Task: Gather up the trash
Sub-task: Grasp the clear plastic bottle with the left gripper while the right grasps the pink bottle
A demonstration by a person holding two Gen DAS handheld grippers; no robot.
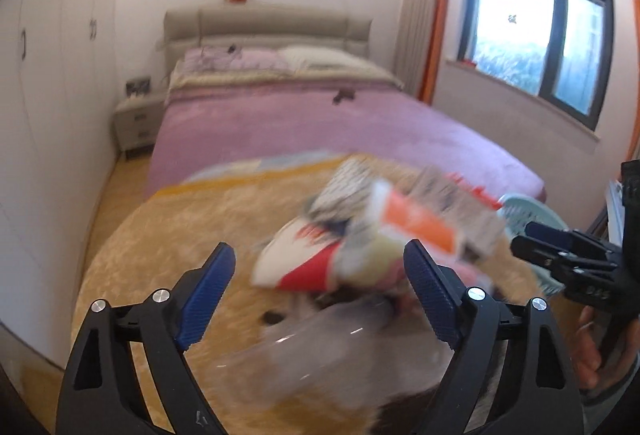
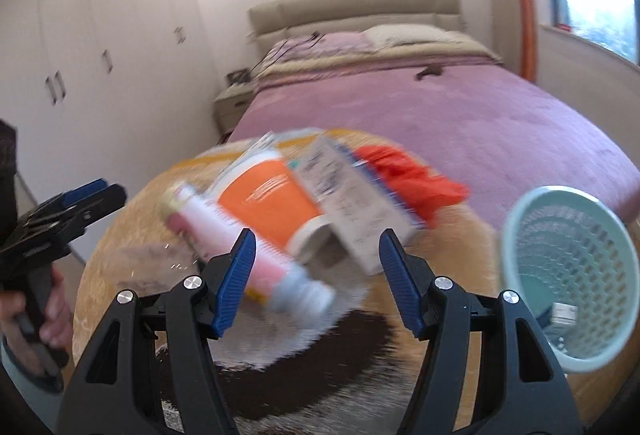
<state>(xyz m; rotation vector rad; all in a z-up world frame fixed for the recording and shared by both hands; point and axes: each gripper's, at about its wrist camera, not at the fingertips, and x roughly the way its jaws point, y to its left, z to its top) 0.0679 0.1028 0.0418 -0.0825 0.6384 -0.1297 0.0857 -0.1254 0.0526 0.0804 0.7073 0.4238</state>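
Note:
A pile of trash lies on a round yellow rug [image 2: 120, 235]: an orange paper cup [image 2: 272, 203], a pink-and-white bottle [image 2: 248, 259], a white printed carton [image 2: 352, 203] and an orange-red wrapper [image 2: 408, 175]. A pale green mesh basket [image 2: 568, 275] stands at the right, with a small item inside. My right gripper [image 2: 316, 275] is open just before the bottle and cup. My left gripper [image 1: 320, 283] is open before the same pile, where the cup [image 1: 416, 223] and a clear plastic piece [image 1: 320, 347] show blurred. Each gripper also shows in the other's view, the right one [image 1: 560, 247] and the left one [image 2: 80, 203].
A bed with a purple cover [image 1: 320, 123] stands behind the rug. White wardrobes [image 2: 80, 55] line the left wall, with a nightstand [image 1: 136, 123] beside the bed. A window [image 1: 536, 35] with orange curtains is at the right.

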